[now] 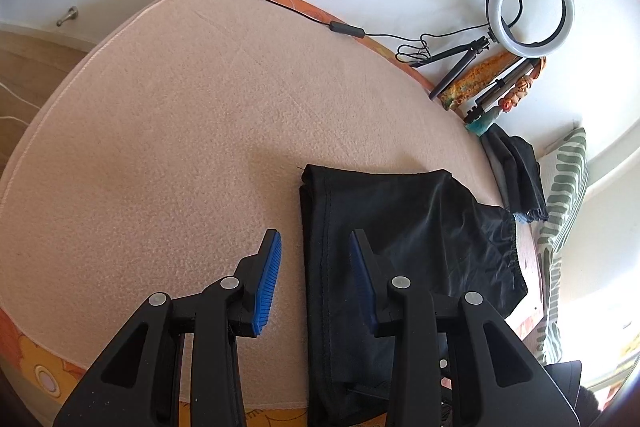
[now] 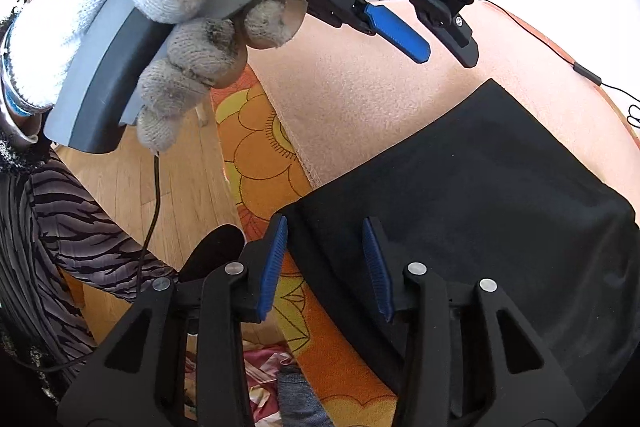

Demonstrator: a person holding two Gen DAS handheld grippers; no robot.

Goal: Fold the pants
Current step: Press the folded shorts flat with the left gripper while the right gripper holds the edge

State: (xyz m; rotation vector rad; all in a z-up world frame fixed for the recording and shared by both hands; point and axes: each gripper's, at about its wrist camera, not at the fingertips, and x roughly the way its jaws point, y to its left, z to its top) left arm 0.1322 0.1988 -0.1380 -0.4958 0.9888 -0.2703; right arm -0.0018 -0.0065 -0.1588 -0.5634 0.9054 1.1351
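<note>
The black pants (image 1: pixel 404 247) lie folded on a pink felt mat (image 1: pixel 180 131), waistband to the right. My left gripper (image 1: pixel 316 259) is open above the pants' left edge, one blue pad over the mat, one over the cloth. In the right wrist view the pants (image 2: pixel 480 195) lie over the mat (image 2: pixel 360 87) and the orange sheet. My right gripper (image 2: pixel 326 259) is open and empty above the near corner of the pants. The left gripper (image 2: pixel 436 43), held by a gloved hand (image 2: pixel 160 7), hovers above the mat.
A ring light (image 1: pixel 530 9) on a small tripod and its cable lie at the far right edge of the bed. Another dark garment (image 1: pixel 516 175) and a striped pillow (image 1: pixel 564 195) lie to the right. An orange floral sheet (image 2: pixel 264 155) and wood floor (image 2: pixel 184 179) are beside the mat.
</note>
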